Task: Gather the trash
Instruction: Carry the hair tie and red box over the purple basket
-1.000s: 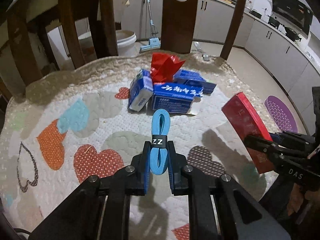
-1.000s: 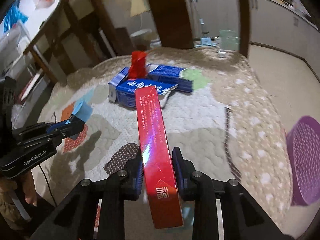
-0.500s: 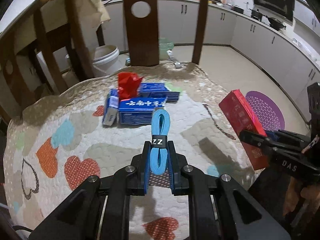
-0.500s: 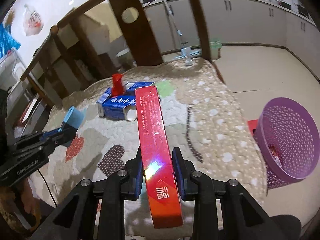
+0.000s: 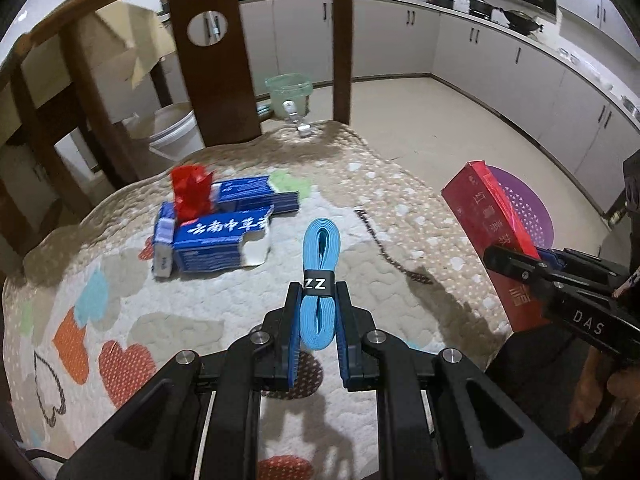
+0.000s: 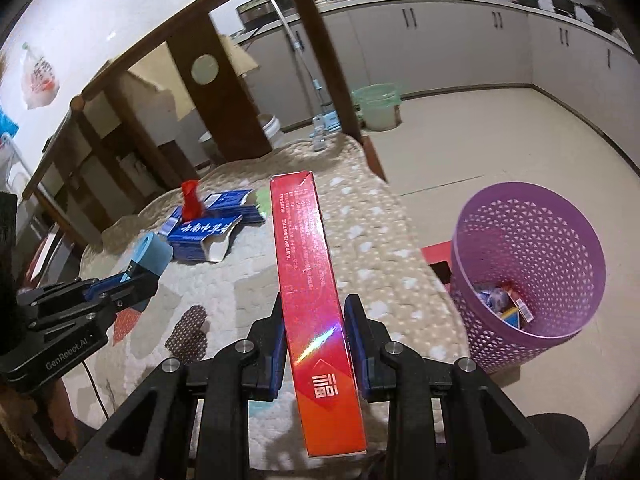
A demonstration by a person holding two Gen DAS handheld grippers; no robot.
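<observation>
swinging right since a second ago, both views now show the purple basket (image 6: 528, 280) on the floor right of the quilted table (image 5: 200, 308), where earlier only a sliver of it showed. the left gripper (image 5: 318, 312) is clamped tight on one blue folded strap (image 5: 320, 264); the right gripper (image 6: 316, 340), jaws part-way apart, pinches one long red box (image 6: 308, 280) above the table's right edge. far left on the table lie three blue cartons (image 5: 224, 240) and one red crumpled wrapper (image 5: 190, 192). the basket holds a few small packets at its bottom.
</observation>
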